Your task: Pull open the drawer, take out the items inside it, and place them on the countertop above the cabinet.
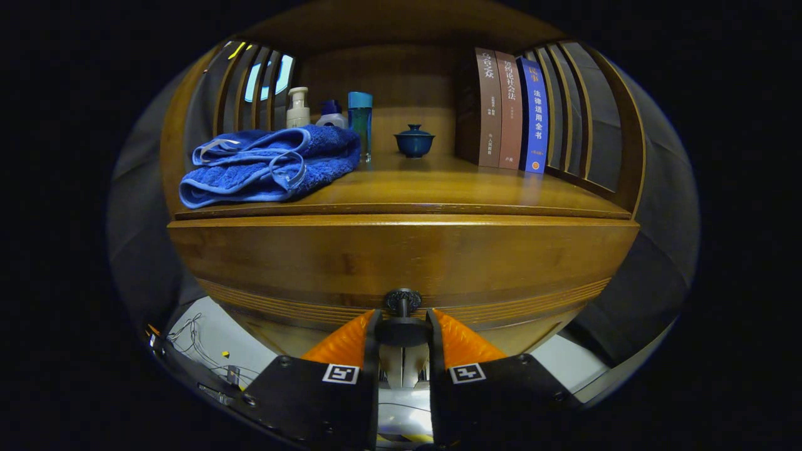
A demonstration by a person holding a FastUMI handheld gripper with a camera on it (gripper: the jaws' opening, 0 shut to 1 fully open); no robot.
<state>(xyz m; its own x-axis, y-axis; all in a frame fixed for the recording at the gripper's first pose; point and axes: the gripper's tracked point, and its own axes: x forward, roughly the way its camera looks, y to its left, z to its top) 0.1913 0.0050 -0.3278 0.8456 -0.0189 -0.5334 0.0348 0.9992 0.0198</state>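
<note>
A wooden cabinet fills the view, with its drawer front (401, 254) right before me. A dark round knob (402, 301) sticks out from the lower middle of that front. My gripper (403, 330) is shut on the knob, one finger pressed to each side of it. The drawer's inside is hidden behind its front. Above it lies the wooden countertop (451, 185). A folded blue towel (269, 164) rests on the countertop's left part, hanging slightly over the front edge.
At the back of the countertop stand a pump bottle (298, 108), a white bottle with a blue cap (331, 114), a teal tumbler (360, 124) and a dark blue lidded cup (414, 141). Three upright books (510, 109) stand at the right. Slatted wooden sides enclose the shelf.
</note>
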